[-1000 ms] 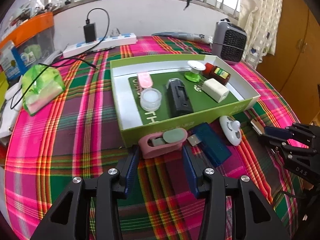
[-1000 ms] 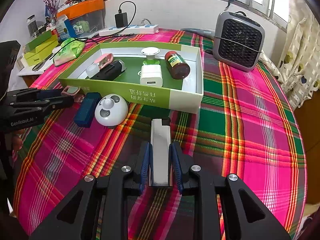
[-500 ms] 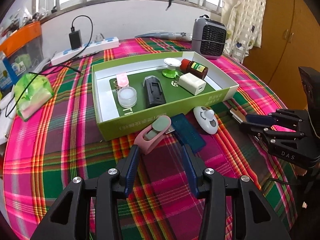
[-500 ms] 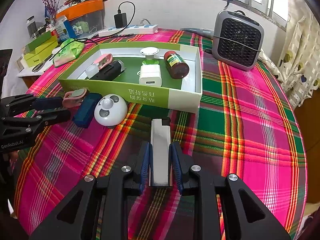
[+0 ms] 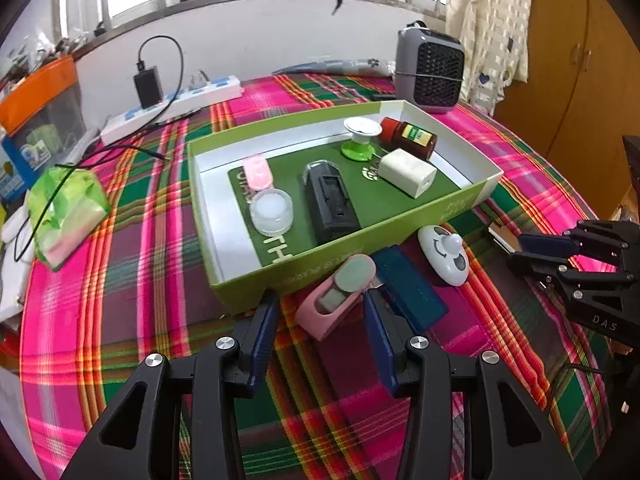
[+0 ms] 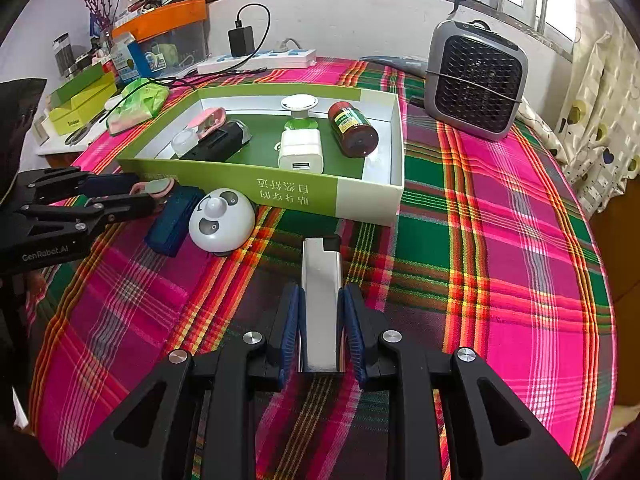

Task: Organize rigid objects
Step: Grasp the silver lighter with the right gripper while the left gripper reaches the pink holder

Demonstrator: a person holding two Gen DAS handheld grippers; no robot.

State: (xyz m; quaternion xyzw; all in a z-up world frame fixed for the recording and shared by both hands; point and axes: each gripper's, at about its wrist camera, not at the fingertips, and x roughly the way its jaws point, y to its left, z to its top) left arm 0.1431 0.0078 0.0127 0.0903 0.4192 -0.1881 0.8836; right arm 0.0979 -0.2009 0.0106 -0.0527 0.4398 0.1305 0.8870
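Note:
A green-and-white box (image 5: 486, 184) (image 6: 394, 196) on the plaid table holds a black case, a white charger, a red bottle, a green stand, a clear jar and a pink item. In front of it lie a pink-and-grey clip (image 5: 334, 296) (image 6: 154, 187), a blue flat case (image 5: 410, 288) (image 6: 172, 220) and a white panda-faced dome (image 5: 444, 254) (image 6: 222, 220). My left gripper (image 5: 318, 320) (image 6: 150, 196) is open with its fingers either side of the pink clip. My right gripper (image 6: 320, 312) (image 5: 516, 246) is shut on a silver lighter (image 6: 320, 296) just above the cloth.
A grey fan heater (image 6: 476, 84) stands behind the box on the right. A white power strip (image 5: 172, 110) with a black adapter, a green tissue pack (image 5: 66, 210) and orange-lidded bins (image 6: 160, 36) crowd the far left. A wooden cupboard (image 5: 568, 72) stands at the right.
My left gripper has moved forward, so its open fingers now flank the pink clip. My right gripper has stayed put, still holding the lighter.

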